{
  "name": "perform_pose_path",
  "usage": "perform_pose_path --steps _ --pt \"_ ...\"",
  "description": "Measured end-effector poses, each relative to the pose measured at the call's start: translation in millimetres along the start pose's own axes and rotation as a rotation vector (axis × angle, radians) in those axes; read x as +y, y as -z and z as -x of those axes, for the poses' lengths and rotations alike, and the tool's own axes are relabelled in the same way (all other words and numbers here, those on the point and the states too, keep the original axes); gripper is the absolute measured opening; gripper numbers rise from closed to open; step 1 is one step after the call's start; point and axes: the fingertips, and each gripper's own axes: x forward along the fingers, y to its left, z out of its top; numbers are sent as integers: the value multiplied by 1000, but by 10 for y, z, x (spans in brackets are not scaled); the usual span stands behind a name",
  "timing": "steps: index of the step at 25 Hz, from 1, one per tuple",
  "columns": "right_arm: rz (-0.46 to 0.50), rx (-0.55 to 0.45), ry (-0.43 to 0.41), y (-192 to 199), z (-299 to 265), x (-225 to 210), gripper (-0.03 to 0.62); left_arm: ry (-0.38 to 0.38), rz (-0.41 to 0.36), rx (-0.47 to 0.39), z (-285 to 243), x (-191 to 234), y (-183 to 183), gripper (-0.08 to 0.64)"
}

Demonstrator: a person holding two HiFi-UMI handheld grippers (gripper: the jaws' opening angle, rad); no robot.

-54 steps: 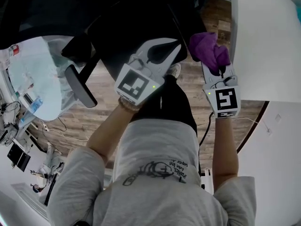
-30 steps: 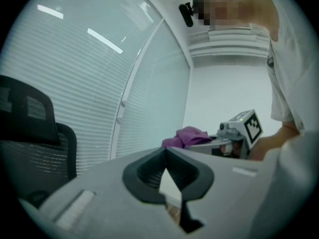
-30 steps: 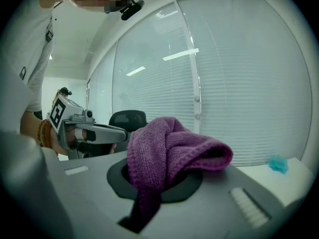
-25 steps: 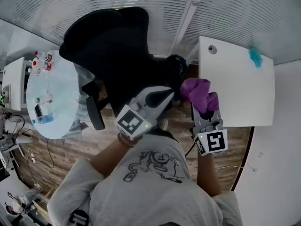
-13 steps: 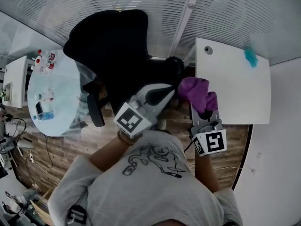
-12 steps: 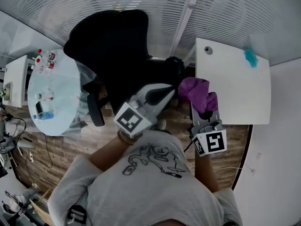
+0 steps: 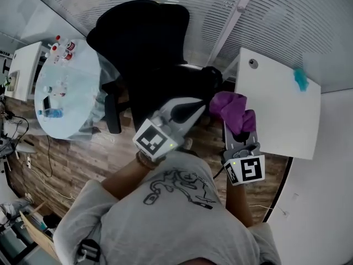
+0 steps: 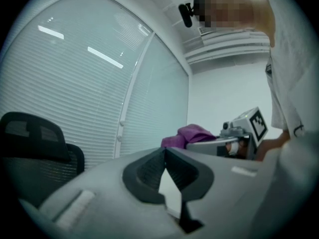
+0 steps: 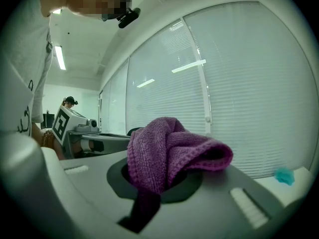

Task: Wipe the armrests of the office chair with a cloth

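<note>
Item: purple cloth [image 7: 233,110], knitted towelling, bunched into a loose wad just right of centre in the head view, above the floor and clear of the office chair [image 7: 144,40]. Handling, as judged: light, soft and limp, not slippery or fragile. It will fold under pressure and drape over a curved armrest. It is best held by a gathered fold near its middle, so a padded bulge stands ahead of the jaws as the wiping face. Holder: right gripper [image 7: 240,132], jaws closed onto a fold of the cloth [image 9: 169,151], with the bulk spilling over and in front of the tips. It points toward the top of the frame, with the forearm rising from the lower right. Companion: left gripper [image 7: 199,105], jaw tips pressed together with nothing between them [image 8: 165,156]. It is angled toward the upper right, just beside the cloth, with its forearm crossing the person's chest. Target: one armrest [image 7: 112,117] at centre left, well apart from the cloth and not yet touched. Whether the dark shape above the cloth is the other armrest cannot be told.
</note>
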Motion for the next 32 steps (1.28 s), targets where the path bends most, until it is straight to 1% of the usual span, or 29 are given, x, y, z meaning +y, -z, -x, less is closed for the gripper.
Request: perform_pose_path --steps 7,13,15,19,27,30,32 --pt "22 15 -138 32 -14 333 34 -154 11 -32 379 -61 6 -6" --pt "49 8 -256 10 -116 845 34 -256 -19 -15 878 -31 52 -6" --pt "59 6 -304 -13 -183 1040 34 -306 -28 -21 1072 23 23 -6" --pt "73 5 -401 -45 -309 1470 34 -407 -17 -47 1519 93 -48 -6" --pt "101 2 -587 -41 -519 2488 34 -590 -27 -56 2563 164 -42 -6" --pt "122 9 -644 15 -617 2869 34 -639 -43 -46 2952 238 20 -6" --pt "130 9 -666 48 -678 3093 34 -663 -38 -58 3185 287 41 -6"
